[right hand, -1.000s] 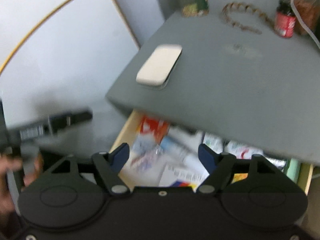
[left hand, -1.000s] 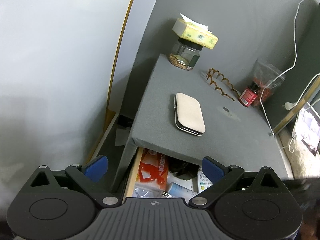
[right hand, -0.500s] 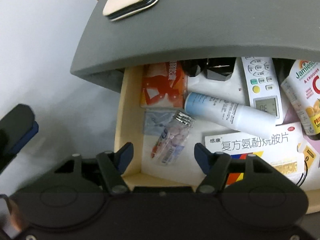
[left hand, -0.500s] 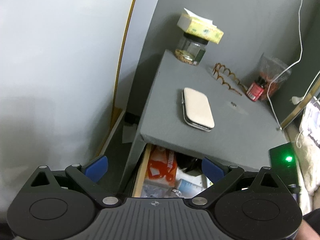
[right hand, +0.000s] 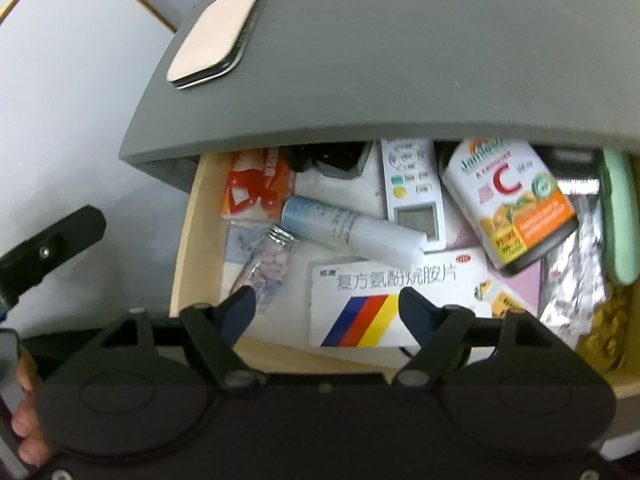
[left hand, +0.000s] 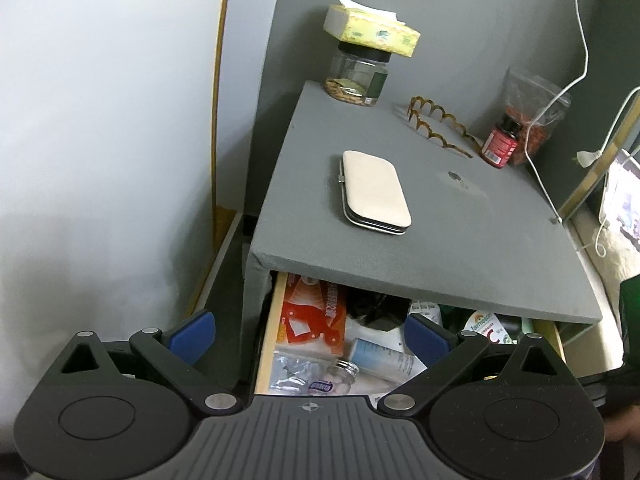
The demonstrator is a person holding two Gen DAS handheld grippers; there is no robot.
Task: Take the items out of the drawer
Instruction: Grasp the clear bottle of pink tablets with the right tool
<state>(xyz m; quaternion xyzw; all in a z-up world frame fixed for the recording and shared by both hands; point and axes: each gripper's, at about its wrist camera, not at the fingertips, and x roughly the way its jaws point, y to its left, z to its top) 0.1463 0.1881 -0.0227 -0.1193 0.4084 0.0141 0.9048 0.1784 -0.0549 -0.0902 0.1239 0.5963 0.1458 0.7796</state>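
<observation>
While your right claw (right hand: pixel 324 306) points steeply down into the open drawer (right hand: pixel 188 236), its jaws are opening and nothing sits between the blue pads, which hang just above the white medicine box (right hand: pixel 396 296) with the blue, red and yellow stripes. Behind that box lie, from left to right, a small clear pill bottle (right hand: pixel 266 268) with a metal cap, a pale blue tube (right hand: pixel 348 232) lying at a slant, a white remote control (right hand: pixel 414 192) and a vitamin C bottle (right hand: pixel 512 200) on its side. A red packet (right hand: pixel 256 190) rests in the drawer's far left corner; at the right edge a mint-green object (right hand: pixel 618 216) and some crumpled foil (right hand: pixel 576 276) show, too blurred to identify with confidence. Your left claw (left hand: pixel 310 334) hovers over the drawer's left side with its jaws wide apart and holding nothing. On the grey worktop (left hand: pixel 460 240) above the drawer a beige clasp case (left hand: pixel 376 192) lies flat near the front, well apart from the glass jar (left hand: pixel 358 78) bearing a yellow tissue pack (left hand: pixel 372 32), the brown wavy hairband (left hand: pixel 438 126) and the red supplement bottle (left hand: pixel 502 144) at the back.
</observation>
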